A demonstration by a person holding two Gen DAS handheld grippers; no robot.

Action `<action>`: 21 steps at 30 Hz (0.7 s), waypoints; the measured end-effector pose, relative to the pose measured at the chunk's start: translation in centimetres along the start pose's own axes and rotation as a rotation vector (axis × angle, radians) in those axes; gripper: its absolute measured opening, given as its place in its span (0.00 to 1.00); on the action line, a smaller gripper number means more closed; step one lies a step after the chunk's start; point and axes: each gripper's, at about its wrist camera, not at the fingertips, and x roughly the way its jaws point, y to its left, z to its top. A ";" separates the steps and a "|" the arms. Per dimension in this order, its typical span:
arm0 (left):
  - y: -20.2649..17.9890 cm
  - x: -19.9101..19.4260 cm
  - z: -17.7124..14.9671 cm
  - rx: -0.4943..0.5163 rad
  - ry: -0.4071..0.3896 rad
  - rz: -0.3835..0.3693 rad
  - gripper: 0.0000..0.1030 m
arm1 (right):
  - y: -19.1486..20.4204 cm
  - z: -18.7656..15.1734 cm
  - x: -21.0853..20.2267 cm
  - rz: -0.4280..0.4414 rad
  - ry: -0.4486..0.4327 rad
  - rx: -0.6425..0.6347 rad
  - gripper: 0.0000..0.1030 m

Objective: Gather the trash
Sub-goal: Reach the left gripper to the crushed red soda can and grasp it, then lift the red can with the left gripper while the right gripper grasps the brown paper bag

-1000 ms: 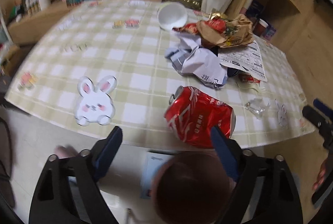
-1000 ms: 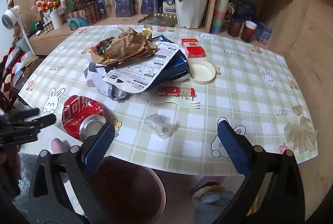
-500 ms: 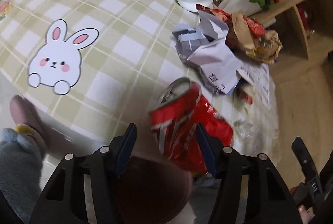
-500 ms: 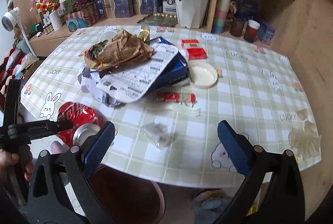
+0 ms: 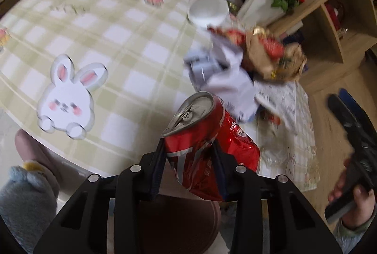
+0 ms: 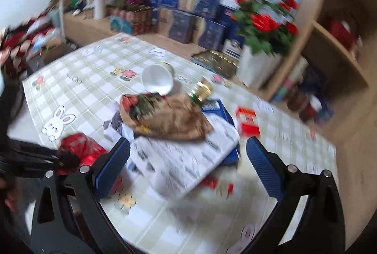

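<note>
A crushed red can (image 5: 209, 147) is seen at the near edge of the table (image 5: 132, 46), tilted, its silver top raised toward the paper pile (image 5: 226, 84). The left gripper (image 5: 188, 155) is being closed on the can: its two pads are set against the can's dented sides, with the can between them. From the right wrist the can (image 6: 80, 147) is glimpsed left of the pile, partly hidden by the left gripper's black frame.

The right gripper (image 6: 188, 159) is held spread wide above the near side of the pile, nothing between its blue pads (image 6: 113, 164). Under it a printed sheet (image 6: 186, 159) is laid over a blue box (image 6: 221, 112), with a brown paper bag (image 6: 169, 117) on top. A white bowl (image 6: 157, 77) is tipped on its side just behind the bag, and a red carton (image 6: 247, 120) lies right of the box. A vase of red roses (image 6: 261, 46) stands beyond the table's far edge. A brown bin (image 5: 179, 223) is seen below the table edge, directly beneath the can.
</note>
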 end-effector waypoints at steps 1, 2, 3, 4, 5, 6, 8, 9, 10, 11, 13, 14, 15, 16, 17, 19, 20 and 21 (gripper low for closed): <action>0.2 -0.9 0.5 0.000 -0.029 0.010 0.36 | 0.4 0.5 0.5 0.001 0.003 -0.030 0.94; 0.4 -1.7 0.9 -0.003 -0.057 0.020 0.35 | 0.8 1.0 1.2 0.002 0.009 -0.061 0.94; 0.6 -2.4 1.3 -0.007 -0.081 0.029 0.35 | 1.4 1.7 2.0 0.007 0.016 -0.098 0.94; 0.8 -3.3 1.8 -0.015 -0.111 0.038 0.35 | 1.9 2.3 2.7 0.011 0.022 -0.126 0.94; 1.0 -4.0 2.2 -0.020 -0.133 0.045 0.35 | 2.3 2.8 3.3 0.018 0.026 -0.151 0.94; 1.3 -4.9 2.7 -0.023 -0.160 0.055 0.35 | 2.7 3.0 3.6 0.022 0.027 -0.172 0.94; 1.6 -5.9 3.5 -0.024 -0.188 0.069 0.35 | 3.7 3.6 4.5 0.020 0.041 -0.255 0.94; 1.9 -6.5 3.9 -0.026 -0.204 0.075 0.35 | 4.1 3.7 4.9 0.015 0.049 -0.298 0.94; 2.1 -6.9 4.1 -0.028 -0.213 0.076 0.35 | 4.7 3.8 5.4 0.002 0.065 -0.368 0.94; 2.5 -7.5 4.3 -0.031 -0.223 0.077 0.35 | 4.9 3.8 5.6 -0.010 0.073 -0.410 0.94; 3.1 -8.4 4.3 -0.036 -0.237 0.079 0.35 | 5.4 3.8 6.3 -0.019 0.101 -0.516 0.94; 3.1 -8.6 4.4 -0.038 -0.243 0.081 0.35 | 5.4 3.8 6.7 -0.006 0.122 -0.543 0.94; 3.3 -8.8 4.2 -0.040 -0.248 0.080 0.35 | 5.5 3.8 7.1 0.000 0.135 -0.559 0.94; 3.3 -9.0 4.3 -0.043 -0.253 0.078 0.35 | 5.6 3.8 7.6 0.008 0.154 -0.578 0.94; 3.4 -9.1 4.2 -0.045 -0.257 0.076 0.35 | 5.7 3.7 7.9 0.010 0.164 -0.593 0.94; 3.3 -9.3 4.3 -0.046 -0.263 0.068 0.35 | 6.3 3.4 8.9 0.010 0.193 -0.631 0.94; 3.3 -9.4 4.1 -0.044 -0.265 0.064 0.35 | 6.4 3.2 9.3 0.010 0.206 -0.641 0.94; 3.2 -9.5 4.0 -0.041 -0.266 0.060 0.35 | 6.5 3.0 9.7 0.017 0.219 -0.643 0.94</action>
